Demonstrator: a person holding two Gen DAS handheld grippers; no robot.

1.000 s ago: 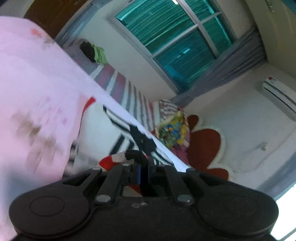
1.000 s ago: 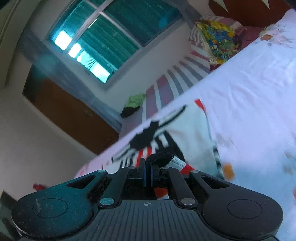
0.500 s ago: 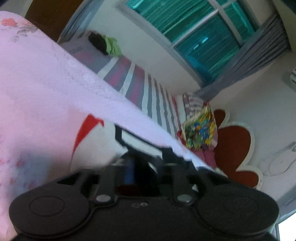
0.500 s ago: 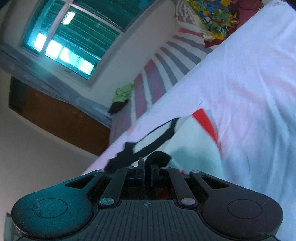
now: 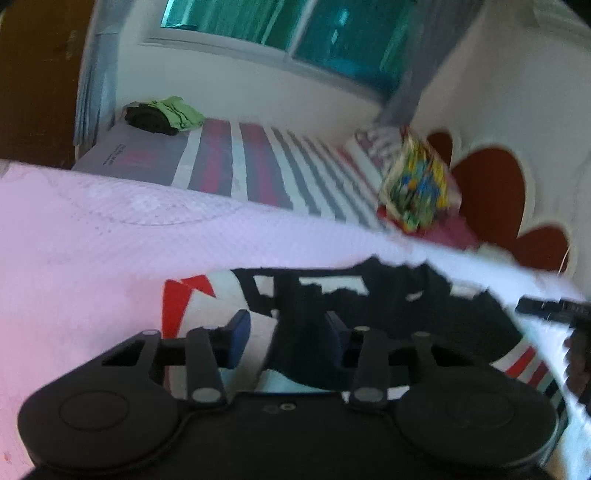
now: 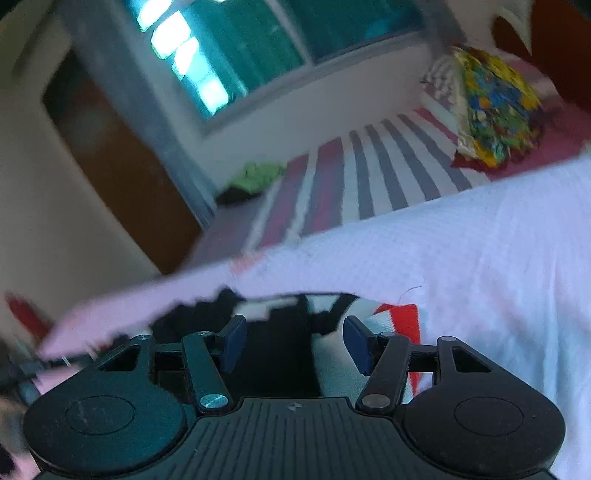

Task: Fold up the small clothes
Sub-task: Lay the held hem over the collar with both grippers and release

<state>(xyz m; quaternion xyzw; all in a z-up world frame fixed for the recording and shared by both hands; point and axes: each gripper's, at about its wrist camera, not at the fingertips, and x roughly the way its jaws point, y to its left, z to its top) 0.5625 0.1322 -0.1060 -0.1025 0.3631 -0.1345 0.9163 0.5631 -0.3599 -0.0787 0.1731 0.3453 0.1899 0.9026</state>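
Note:
A small white garment with black and red markings lies flat on the pale pink bedsheet. My left gripper hovers low over its near edge. The jaws stand apart and are closing, with cloth lying between the blue pads, which do not press on it. In the right wrist view the same garment lies under my right gripper. Its jaws are opening, and the pads are apart and off the fabric. The near part of the garment is hidden behind both gripper bodies.
Beyond the sheet lies a striped mattress with a green and black clothes pile at its far end. A colourful pillow leans near a red headboard. A window and a brown door line the far wall.
Both grippers were shut on the garment's edge and rolled sideways. They have since dropped toward the sheet, levelled out and opened, and the garment now lies flat.

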